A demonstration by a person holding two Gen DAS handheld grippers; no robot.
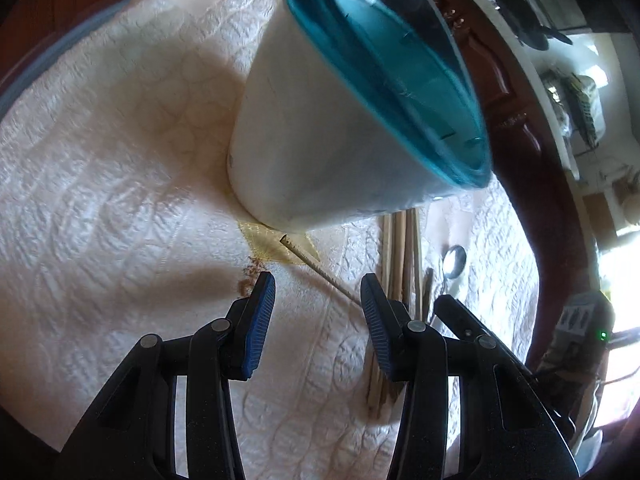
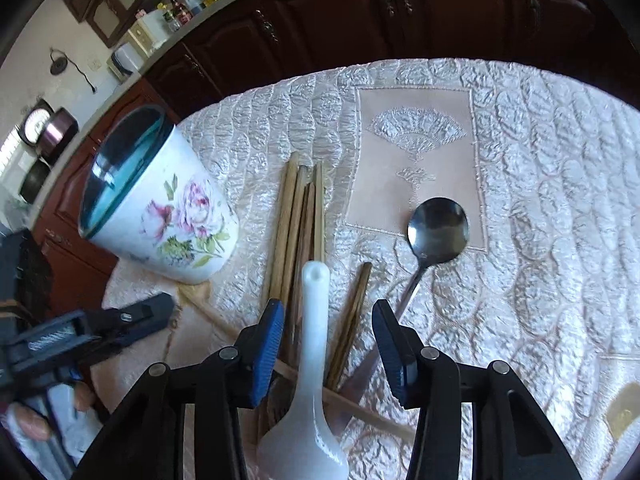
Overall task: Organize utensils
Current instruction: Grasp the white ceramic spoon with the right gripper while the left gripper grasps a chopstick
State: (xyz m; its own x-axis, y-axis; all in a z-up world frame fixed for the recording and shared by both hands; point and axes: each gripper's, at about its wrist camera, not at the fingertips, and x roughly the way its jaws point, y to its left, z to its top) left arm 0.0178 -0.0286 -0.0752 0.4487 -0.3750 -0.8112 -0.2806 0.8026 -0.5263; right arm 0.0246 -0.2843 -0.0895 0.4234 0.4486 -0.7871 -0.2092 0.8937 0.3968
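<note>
A white cup [image 1: 320,152] with a teal rim stands on the quilted cloth just beyond my left gripper [image 1: 318,292], which is open and has nothing between its fingers. In the right wrist view the cup [image 2: 168,216] shows a flower print. Several wooden chopsticks [image 2: 300,220] lie beside it. A white ceramic spoon [image 2: 314,320] lies with its handle between the fingers of my right gripper [image 2: 330,320]. The jaws are open, with a gap on each side of the handle. A metal spoon [image 2: 438,224] lies to the right. The chopsticks [image 1: 400,256] and metal spoon [image 1: 454,260] also show right of the left gripper.
A thin pale stick [image 2: 360,404] lies across the cloth under the chopsticks. The round table's edge [image 2: 304,76] runs along the far side, with dark wooden cabinets [image 2: 340,12] behind it. A person's hand [image 2: 32,424] shows at the lower left.
</note>
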